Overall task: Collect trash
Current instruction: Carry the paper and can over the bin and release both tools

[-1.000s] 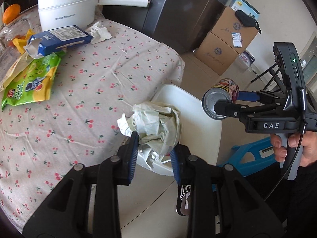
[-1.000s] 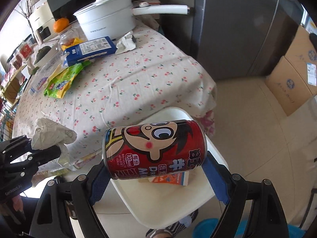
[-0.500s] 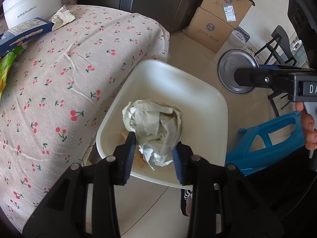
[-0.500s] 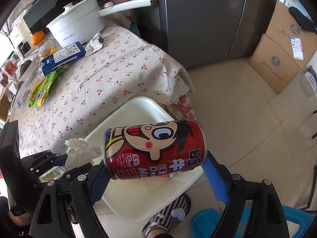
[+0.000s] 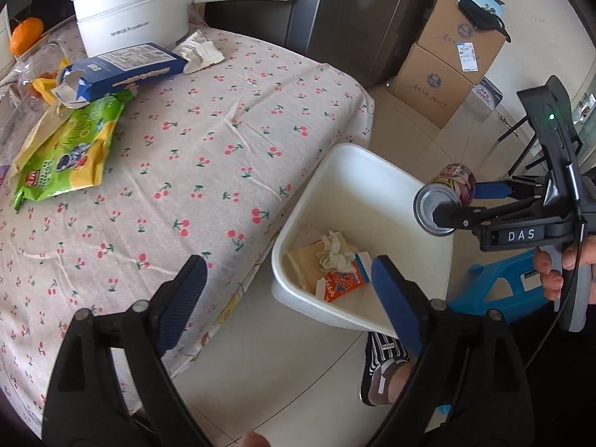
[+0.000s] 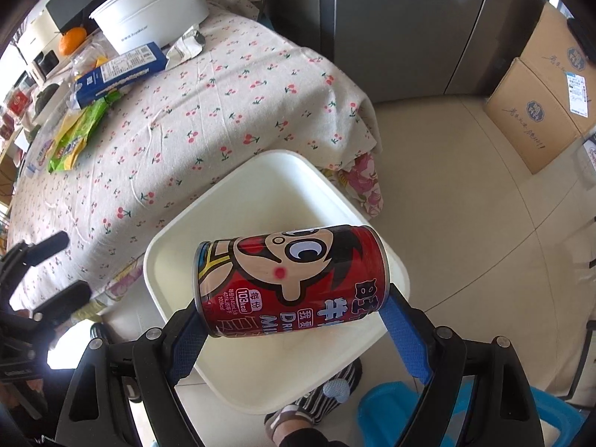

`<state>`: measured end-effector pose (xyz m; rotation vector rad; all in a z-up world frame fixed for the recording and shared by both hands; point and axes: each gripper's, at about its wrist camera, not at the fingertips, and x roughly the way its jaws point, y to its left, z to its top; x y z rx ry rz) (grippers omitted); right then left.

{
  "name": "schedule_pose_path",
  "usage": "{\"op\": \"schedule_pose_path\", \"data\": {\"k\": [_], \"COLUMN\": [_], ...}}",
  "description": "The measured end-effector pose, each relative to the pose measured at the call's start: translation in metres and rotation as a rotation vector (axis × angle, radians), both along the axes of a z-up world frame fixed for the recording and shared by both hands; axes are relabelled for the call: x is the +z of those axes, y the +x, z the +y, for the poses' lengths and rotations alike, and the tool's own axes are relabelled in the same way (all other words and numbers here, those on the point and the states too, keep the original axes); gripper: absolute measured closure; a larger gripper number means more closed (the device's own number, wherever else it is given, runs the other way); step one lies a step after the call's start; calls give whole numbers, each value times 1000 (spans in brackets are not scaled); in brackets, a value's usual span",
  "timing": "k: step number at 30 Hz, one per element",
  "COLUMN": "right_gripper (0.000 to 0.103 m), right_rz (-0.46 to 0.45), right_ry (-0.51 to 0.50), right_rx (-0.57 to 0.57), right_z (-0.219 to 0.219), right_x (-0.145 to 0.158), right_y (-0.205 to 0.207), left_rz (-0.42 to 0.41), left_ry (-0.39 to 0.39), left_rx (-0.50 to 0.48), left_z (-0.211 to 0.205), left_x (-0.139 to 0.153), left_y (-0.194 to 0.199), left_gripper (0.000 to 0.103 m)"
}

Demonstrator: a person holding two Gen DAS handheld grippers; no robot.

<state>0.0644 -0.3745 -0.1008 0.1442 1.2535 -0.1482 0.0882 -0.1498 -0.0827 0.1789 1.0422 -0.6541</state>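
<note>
A white bin [image 5: 376,193] stands on the floor beside the table; it also shows in the right wrist view [image 6: 260,201]. A crumpled paper wad [image 5: 335,251] lies inside it on an orange carton [image 5: 341,279]. My left gripper [image 5: 288,301] is open and empty above the bin's near edge. My right gripper [image 6: 294,322] is shut on a red drink can [image 6: 294,279], held sideways above the bin; the can shows in the left wrist view [image 5: 445,197]. On the table lie a blue carton [image 5: 123,70], a green snack bag [image 5: 67,152] and a white wrapper [image 5: 199,52].
A white pot [image 5: 134,11] stands at the table's far end, an orange [image 5: 26,33] beside it. Cardboard boxes [image 5: 454,59] stand by the grey fridge [image 5: 354,11]. A blue stool [image 5: 503,287] and a person's foot [image 5: 383,376] are next to the bin.
My left gripper opened and the paper wad dropped into the bin. The left gripper pulled back up. The right gripper moved over the bin with the can.
</note>
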Motion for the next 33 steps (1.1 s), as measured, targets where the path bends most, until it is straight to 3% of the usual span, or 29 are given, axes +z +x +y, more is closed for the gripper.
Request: {"op": "schedule_pose_path", "data": {"k": [6,15,26,28,33], "right_gripper": [15,15,15,8,7], "right_rz": [114,225,231,219,190], "right_ry": [-25,-82,-76,-69,-24], "right_rx": [19,31,51,54,30], "right_z": [13,23,30,27,19], "right_x": [-42,-88,-94,-91,-70], "right_y": [15,34,41,39,34], "left_rz": [-60,-98,-97,-98,-99], "left_ry": [45,70,68,68,70], "left_rx": [52,68,106,110,125], "left_z": [24,49,73,76,83], "left_x": [8,10,11,11,11], "left_y": [-3,-8,-6,-5,-3], "left_gripper": [6,4,4,3,3]}}
